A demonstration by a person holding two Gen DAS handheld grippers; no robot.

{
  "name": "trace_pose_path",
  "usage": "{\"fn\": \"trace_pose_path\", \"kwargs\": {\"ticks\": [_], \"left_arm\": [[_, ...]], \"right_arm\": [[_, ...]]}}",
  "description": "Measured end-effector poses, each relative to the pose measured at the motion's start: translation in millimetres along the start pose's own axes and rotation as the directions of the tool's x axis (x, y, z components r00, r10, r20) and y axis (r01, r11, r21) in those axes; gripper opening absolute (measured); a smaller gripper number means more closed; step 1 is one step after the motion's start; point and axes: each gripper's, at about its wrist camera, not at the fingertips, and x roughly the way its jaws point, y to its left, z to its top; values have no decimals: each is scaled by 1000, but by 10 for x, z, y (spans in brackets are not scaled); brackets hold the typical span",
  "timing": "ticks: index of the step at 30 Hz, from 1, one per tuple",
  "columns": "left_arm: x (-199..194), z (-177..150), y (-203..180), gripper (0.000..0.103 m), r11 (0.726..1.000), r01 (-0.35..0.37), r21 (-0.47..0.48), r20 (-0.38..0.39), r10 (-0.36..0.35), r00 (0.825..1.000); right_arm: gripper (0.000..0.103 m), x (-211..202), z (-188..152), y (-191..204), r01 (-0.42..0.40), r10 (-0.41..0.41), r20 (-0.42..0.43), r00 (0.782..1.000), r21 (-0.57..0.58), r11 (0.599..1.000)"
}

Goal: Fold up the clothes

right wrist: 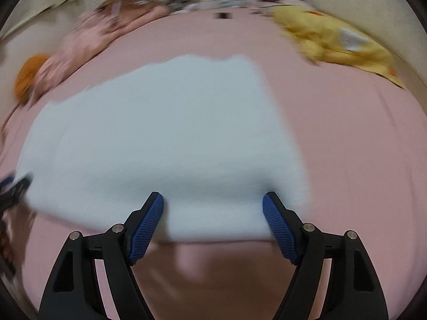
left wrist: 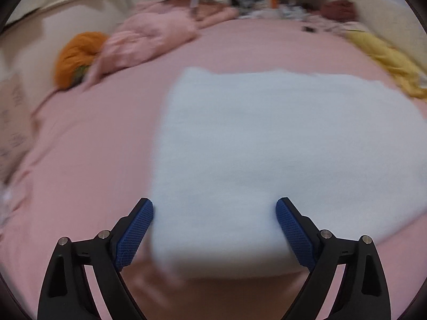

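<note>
A pale blue cloth (left wrist: 280, 146) lies flat on the pink bed sheet (left wrist: 88, 160), folded into a rough rectangle. My left gripper (left wrist: 214, 205) is open, its blue-padded fingers straddling the cloth's near left edge. In the right wrist view the same cloth (right wrist: 165, 138) spreads ahead, and my right gripper (right wrist: 213, 200) is open over its near right edge. Nothing is pinched between either pair of fingers. The other gripper (right wrist: 16, 186) shows blurred at the far left of the right wrist view. Both views are motion-blurred.
A crumpled pink garment (left wrist: 149, 34) and an orange one (left wrist: 77, 56) lie at the back left. A yellow garment (right wrist: 339, 42) lies at the back right. Clutter and a dark red bundle (left wrist: 339, 9) sit along the bed's far edge.
</note>
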Motion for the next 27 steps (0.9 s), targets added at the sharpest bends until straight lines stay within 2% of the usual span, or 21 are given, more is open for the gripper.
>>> {"fn": "trace_pose_path", "kwargs": {"ticks": [2, 3, 4, 6, 9, 11, 13, 17, 18, 19, 20, 21, 23, 25, 27], "left_arm": [[-92, 6, 227, 94, 998, -45, -46, 13, 46, 999], [-197, 107, 334, 94, 995, -11, -103, 69, 18, 997], [-268, 193, 371, 94, 990, 33, -137, 114, -17, 993], [-273, 458, 260, 94, 978, 136, -156, 143, -114, 983], [-37, 742, -157, 94, 984, 155, -87, 88, -147, 985], [152, 874, -473, 94, 983, 181, -35, 56, -179, 982], [369, 901, -754, 94, 977, 210, -23, 17, -210, 978], [585, 797, -1014, 94, 991, 135, 22, -38, -134, 990], [587, 812, -975, 95, 993, 105, 47, -2, -105, 994], [551, 801, -902, 95, 997, 49, 63, 46, -52, 998], [540, 798, -802, 95, 998, 5, 66, 75, -10, 997], [569, 801, -596, 95, 997, -48, 55, 97, 43, 994], [736, 795, -171, 98, 999, -54, 3, 31, 54, 998], [779, 817, 180, 100, 996, 21, -86, 13, -20, 1000], [686, 888, 335, 100, 994, -32, -101, 30, 36, 999]], "right_arm": [[78, -123, 88, -132, 140, -142, 50, 989, 38, 989], [78, -184, 137, -183, 187, -191, 74, 979, 59, 981], [78, -236, 211, -162, 119, -126, 104, 987, 71, 990], [78, -327, 349, 4, -7, -1, 158, 987, 52, 999], [78, -213, 674, 556, -94, 107, 196, 975, -75, 993], [78, -88, 730, 874, -137, 156, 175, 972, -117, 984], [78, 72, 773, 1174, -172, 197, 143, 970, -171, 970], [78, 487, 783, 1505, -181, 216, 71, 974, -329, 927], [78, 588, 764, 1522, -176, 210, 55, 976, -368, 913], [78, 680, 753, 1512, -174, 208, 43, 977, -399, 900], [79, 723, 778, 1354, -181, 215, 50, 975, -382, 906], [79, 743, 825, 1169, -160, 189, 59, 980, -331, 930], [79, 781, 919, 798, -116, 135, 72, 988, -227, 967], [79, 820, 1012, 428, -70, 79, 80, 994, -119, 990], [79, 845, 1105, 82, -13, 15, 84, 996, -13, 1000]]}}
